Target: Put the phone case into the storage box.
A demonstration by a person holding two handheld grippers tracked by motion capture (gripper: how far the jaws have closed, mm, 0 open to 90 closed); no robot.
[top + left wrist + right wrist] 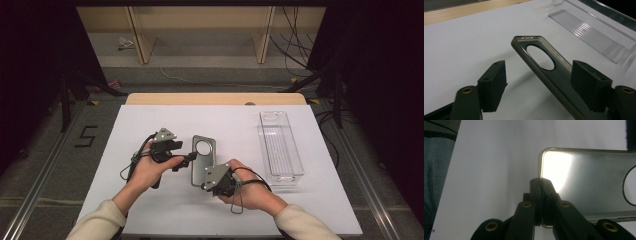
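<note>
Phone case (202,159) sits left of clear tray (280,145), lifted off the worktop (150,120); my right gripper (216,181) jaws clamp its near end, left gripper (189,157) jaws open astride its edge, not pressing.

High view overhead, facing forward-down; tool views close, both sharing phone case (549,75).

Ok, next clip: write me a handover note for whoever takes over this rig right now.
Right gripper: shut on the phone case, pinching its near edge and holding it above the white table.
Left gripper: open, jaws either side of the case's long edge, not gripping.
Clear tray: empty, on the table to the right.
Done: case lifted.
Left: probably take a second grip, then perhaps move the case to the tray.
</note>
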